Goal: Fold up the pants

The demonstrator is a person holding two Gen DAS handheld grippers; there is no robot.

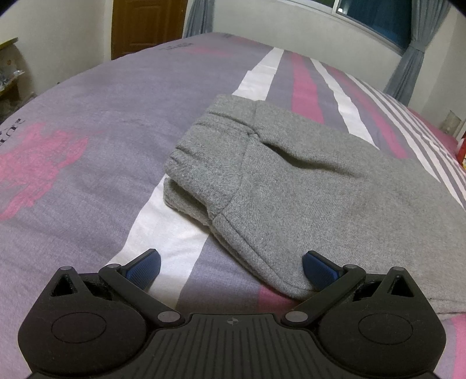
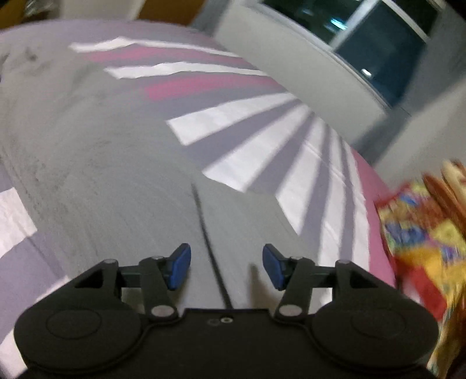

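Observation:
The grey pants (image 1: 291,186) lie folded on the striped bed sheet (image 1: 87,180), waistband end toward the far left. My left gripper (image 1: 231,262) is open and empty, hovering low at the near edge of the pants, its right fingertip (image 1: 316,263) over the hem. In the blurred right wrist view the grey pants (image 2: 102,163) fill the left and middle, with a dark seam line running toward the camera. My right gripper (image 2: 227,265) is open and empty just above the fabric.
The bed sheet (image 2: 262,163) has purple, pink and white stripes. A colourful red and yellow cloth (image 2: 422,239) lies at the bed's right edge. A wall with a window (image 2: 378,52) and curtains (image 1: 407,58) lies beyond; a wooden door (image 1: 145,26) stands at the back left.

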